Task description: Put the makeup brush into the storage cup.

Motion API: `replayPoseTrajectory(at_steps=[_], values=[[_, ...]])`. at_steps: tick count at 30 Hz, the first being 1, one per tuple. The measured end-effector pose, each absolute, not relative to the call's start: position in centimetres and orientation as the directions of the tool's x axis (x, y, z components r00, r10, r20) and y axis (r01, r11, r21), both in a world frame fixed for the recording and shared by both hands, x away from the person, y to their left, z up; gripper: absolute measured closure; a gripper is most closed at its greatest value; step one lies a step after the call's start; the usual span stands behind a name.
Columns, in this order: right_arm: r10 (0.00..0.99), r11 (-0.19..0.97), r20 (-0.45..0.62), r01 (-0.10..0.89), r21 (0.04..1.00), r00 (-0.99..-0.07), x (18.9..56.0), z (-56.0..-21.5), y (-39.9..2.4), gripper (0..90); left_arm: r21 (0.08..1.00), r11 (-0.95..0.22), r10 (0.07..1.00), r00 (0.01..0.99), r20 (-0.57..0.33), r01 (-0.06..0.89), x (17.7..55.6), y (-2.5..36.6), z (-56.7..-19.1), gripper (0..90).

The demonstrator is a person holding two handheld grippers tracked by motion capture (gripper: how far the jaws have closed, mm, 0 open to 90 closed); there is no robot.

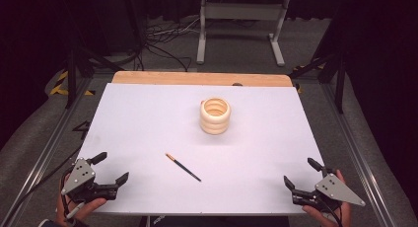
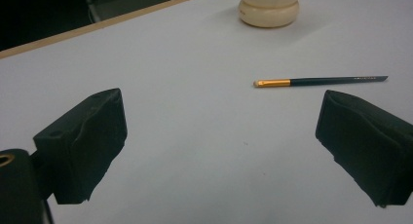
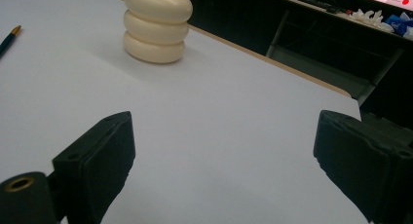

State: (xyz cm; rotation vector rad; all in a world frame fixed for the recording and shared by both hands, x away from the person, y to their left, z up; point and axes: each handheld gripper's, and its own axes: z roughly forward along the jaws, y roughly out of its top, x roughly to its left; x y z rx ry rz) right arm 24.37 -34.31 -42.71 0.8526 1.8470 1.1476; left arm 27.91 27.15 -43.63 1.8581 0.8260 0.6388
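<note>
High view: both grippers parked wide open at the near edge, brush lying loose in the middle of the surface.

The brush (image 1: pixel 183 167) sits flat between the left gripper (image 1: pixel 110 169) and right gripper (image 1: pixel 299 171), well apart from both, so neither set of jaws has anything in them. It's thin and flat on the white surface (image 1: pixel 148 118), so I'd come down across the dark handle, not the gold ferrule end, and close gently. The cream ringed holder (image 1: pixel 215 116) stands upright farther back, near but not touching. Nothing blocks the reach; past the surface it's just a metal frame (image 1: pixel 241 24) and cables (image 1: pixel 162 44).
</note>
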Motion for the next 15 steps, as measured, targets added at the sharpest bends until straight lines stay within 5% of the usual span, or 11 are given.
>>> replayPoseTrajectory(at_steps=[15], values=[[0.840,0.365,-0.272,0.119,0.923,-0.470,24.41,-42.24,-34.13,8.1,0.906,-0.352,0.762,0.635,0.130,0.236,27.81,26.78,-43.60,4.6]])
